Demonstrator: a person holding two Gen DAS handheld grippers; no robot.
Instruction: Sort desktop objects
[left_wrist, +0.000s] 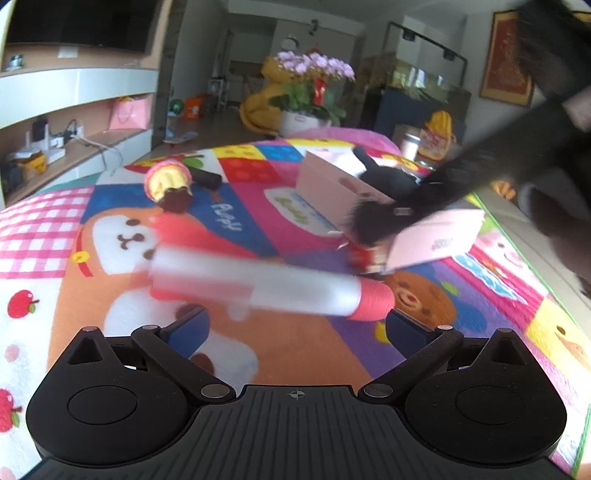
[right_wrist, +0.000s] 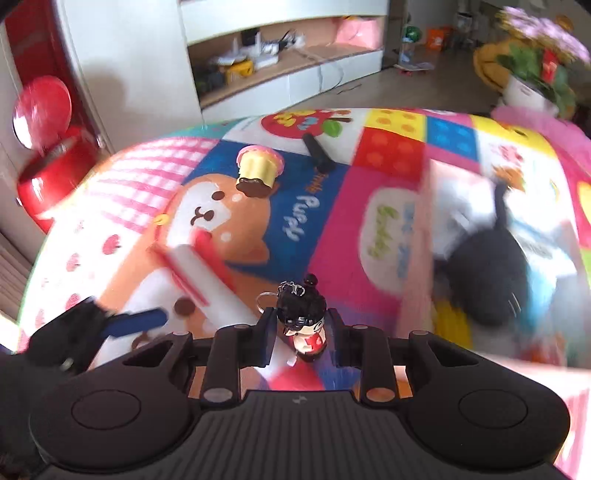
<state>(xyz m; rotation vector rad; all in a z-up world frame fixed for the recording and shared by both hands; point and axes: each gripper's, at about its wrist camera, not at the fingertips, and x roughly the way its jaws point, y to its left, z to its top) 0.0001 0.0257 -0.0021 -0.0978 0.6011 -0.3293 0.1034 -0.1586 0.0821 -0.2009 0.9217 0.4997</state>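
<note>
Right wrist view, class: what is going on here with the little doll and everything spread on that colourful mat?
A person is sorting toys with two hand-held grippers. The right gripper is shut on a small black-haired doll keychain in red, above the cartoon-patterned play mat. The left gripper is open, just short of a white tube with pink ends. A yellow-and-pink toy cupcake and a black marker lie untouched. A pink box already holds a black plush toy.

doll (right_wrist: 304, 325): black hair, red dress | box (left_wrist: 332, 188): pink

On the mat (right_wrist: 332, 221) lie one white-and-red tube (left_wrist: 258, 284), one cupcake toy (right_wrist: 258, 170), one black marker (right_wrist: 317, 151), one pink box (left_wrist: 332, 184), one black plush (right_wrist: 491, 273) and one doll keychain (right_wrist: 304, 321).
</note>
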